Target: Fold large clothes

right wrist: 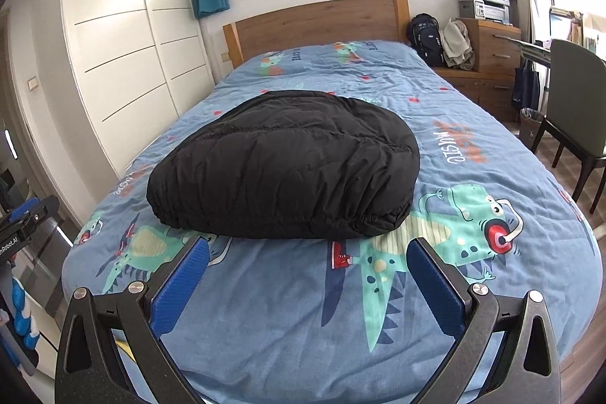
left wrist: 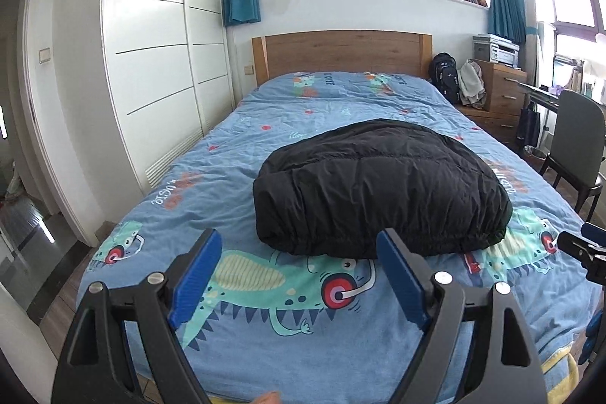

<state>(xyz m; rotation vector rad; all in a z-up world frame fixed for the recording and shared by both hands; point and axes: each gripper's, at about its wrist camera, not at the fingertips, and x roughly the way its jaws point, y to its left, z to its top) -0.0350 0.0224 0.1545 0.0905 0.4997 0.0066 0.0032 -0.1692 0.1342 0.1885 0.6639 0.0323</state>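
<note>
Black puffer jacket [left wrist: 380, 188] sits folded mid-bed on the dinosaur bedspread [left wrist: 265, 339], long axis running across the bed, elastic hem toward the foot. Left gripper [left wrist: 299, 275] and right gripper [right wrist: 308, 284] both spread wide, empty.

Home bedroom (bed [left wrist: 265, 347], wardrobe [left wrist: 151, 63])

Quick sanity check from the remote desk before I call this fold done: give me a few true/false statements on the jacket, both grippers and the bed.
1. The black jacket lies folded in a bundle on the bed. True.
2. The left gripper grips the jacket. False: its jaws are open and empty, short of the jacket.
3. The right gripper is open and holds nothing. True.
4. The bedcover is plain white. False: it is blue with cartoon dinosaurs.
</note>
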